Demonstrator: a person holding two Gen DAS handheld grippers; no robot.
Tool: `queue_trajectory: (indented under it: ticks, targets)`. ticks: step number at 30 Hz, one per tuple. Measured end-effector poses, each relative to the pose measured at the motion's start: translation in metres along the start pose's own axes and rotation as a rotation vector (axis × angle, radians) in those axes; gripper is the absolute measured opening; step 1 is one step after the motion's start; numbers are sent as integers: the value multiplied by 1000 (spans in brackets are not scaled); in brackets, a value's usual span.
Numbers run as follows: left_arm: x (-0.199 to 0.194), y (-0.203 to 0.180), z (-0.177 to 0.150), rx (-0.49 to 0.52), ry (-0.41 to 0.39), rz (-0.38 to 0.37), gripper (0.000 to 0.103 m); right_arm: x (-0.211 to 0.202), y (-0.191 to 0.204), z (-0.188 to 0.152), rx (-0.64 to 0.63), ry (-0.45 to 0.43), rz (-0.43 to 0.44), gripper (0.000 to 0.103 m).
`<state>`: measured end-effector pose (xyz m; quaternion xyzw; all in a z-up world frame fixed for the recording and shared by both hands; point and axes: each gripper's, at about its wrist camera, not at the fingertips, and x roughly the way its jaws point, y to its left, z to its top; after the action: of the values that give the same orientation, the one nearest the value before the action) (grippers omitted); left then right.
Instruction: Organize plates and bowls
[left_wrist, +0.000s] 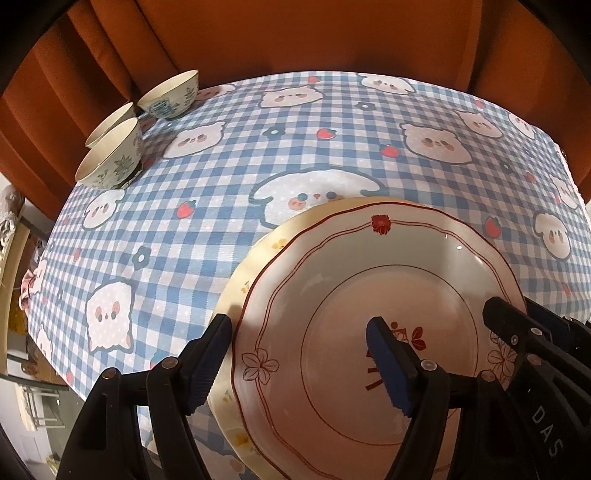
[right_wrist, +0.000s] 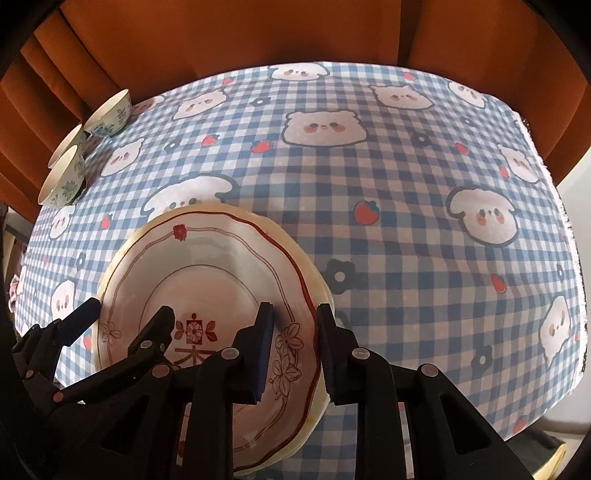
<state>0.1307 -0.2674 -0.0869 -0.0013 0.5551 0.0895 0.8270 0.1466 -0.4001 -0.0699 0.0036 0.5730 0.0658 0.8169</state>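
A white plate with a red rim line and flower marks (left_wrist: 388, 280) lies on a larger cream plate (left_wrist: 258, 251), near the front of the table. My left gripper (left_wrist: 299, 325) is open. One finger stands outside the cream plate's left edge and the other over the white plate's middle. My right gripper (right_wrist: 294, 310) is shut on the right rim of the two stacked plates (right_wrist: 221, 266), one pad inside and one outside. Three patterned bowls (left_wrist: 110, 158) (right_wrist: 64, 177) stand close together at the far left corner.
A blue checked tablecloth (right_wrist: 406, 221) with cartoon animals and strawberries covers the table. Its right half holds only the cloth, and the edge (right_wrist: 554, 206) drops off at the right. An orange curtain (left_wrist: 295, 37) hangs right behind the table.
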Motion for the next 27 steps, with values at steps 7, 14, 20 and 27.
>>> queue_trajectory:
  ticks: [7,14,20,27]
  targets:
    - [-1,6,-4,-27,10,15,79,2,7,2,-28,-9,5,28]
    - [-2,1,-10,-2,21,-19,89,4,11,1,-47,-18,-16,44]
    - [-4,6,-12,2,16,-61,93,5,19,-3,-56,-14,-11,62]
    - [-5,21,-11,23,13,-120,93,3,25,-6,-10,-10,-58,66]
